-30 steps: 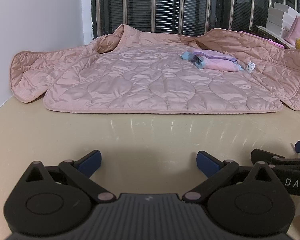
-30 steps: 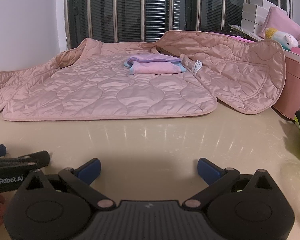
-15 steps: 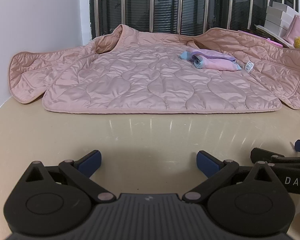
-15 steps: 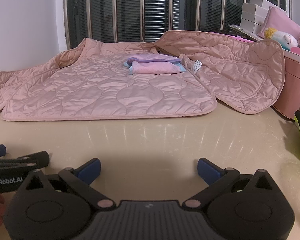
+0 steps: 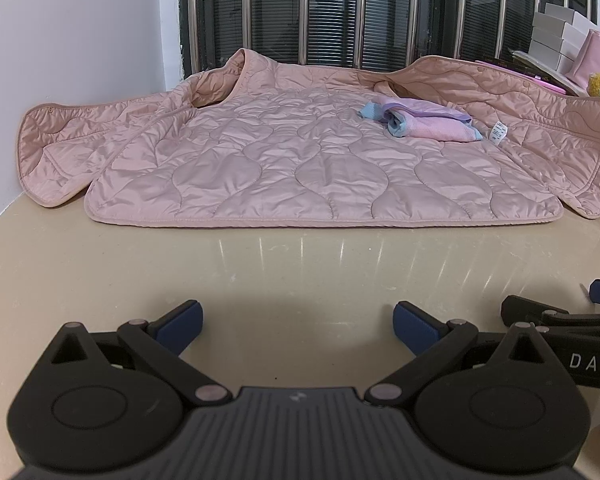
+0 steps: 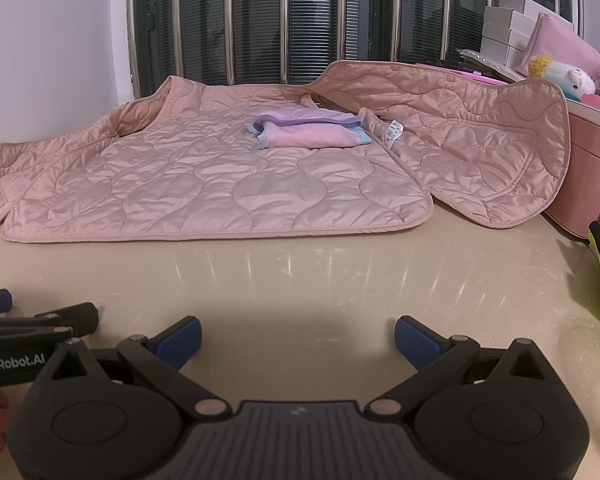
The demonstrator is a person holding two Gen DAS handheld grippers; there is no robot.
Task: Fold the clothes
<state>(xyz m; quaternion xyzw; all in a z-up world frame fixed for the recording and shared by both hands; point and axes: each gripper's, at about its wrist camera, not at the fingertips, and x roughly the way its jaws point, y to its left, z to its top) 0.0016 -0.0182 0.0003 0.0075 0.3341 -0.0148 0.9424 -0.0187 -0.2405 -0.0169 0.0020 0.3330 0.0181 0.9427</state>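
The beige counter is seen in both wrist views, backed by a barred window with slatted blinds. A pink quilted jacket is laid open and flat across the far part of the counter, its collar toward the window, its hem edge facing the tongs; one front panel is spread toward the white wall on the left, the other is draped up against a pink storage box on the right. A smaller folded garment, pink with lilac and light-blue trim, is placed on the jacket lining, just beside a white care label. White boxes and a plush toy are stacked behind the storage box. The left tongs are held low over bare counter, well apart from the jacket hem, with the blue pads spread wide and nothing between them. The right tongs are held likewise, spread wide and empty, just beside the left tongs.
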